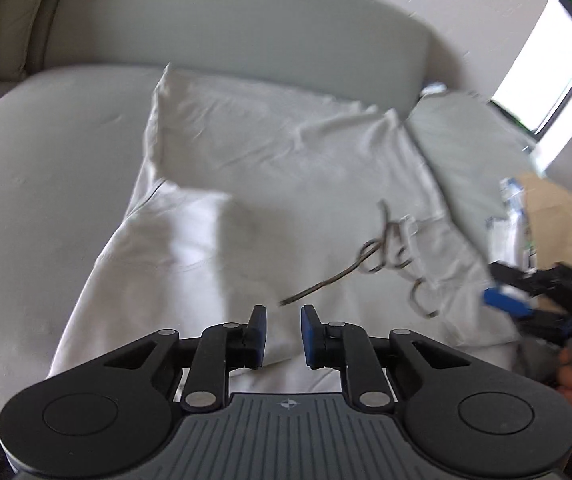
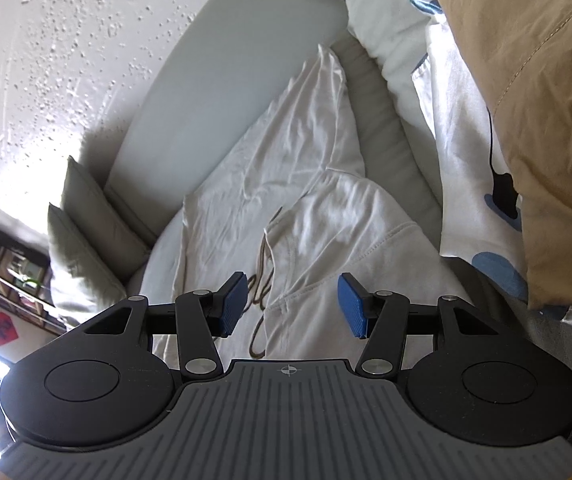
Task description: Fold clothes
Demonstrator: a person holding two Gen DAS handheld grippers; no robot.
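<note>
Left gripper (image 1: 282,330) hovering narrowly parted, right gripper (image 2: 290,306) gaping wide; white shirt (image 1: 270,184) lying beneath both, ungrasped.

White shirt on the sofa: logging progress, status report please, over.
Left tool open, empty, over white shirt. Right tool open, empty. Shirt partly folded on sofa. Tan garment piled alongside, not blocking.

Hardly any writing could be read.

The white shirt (image 1: 270,184) on the sofa carried dark looping script (image 1: 386,248) across its front, too blurred and creased to spell out. Far to the left, a red square paper (image 2: 3,328) on the wall bore a dark character I could not make out. Each gripper body showed only a small crosshair mark (image 2: 286,369), no letters.
</note>
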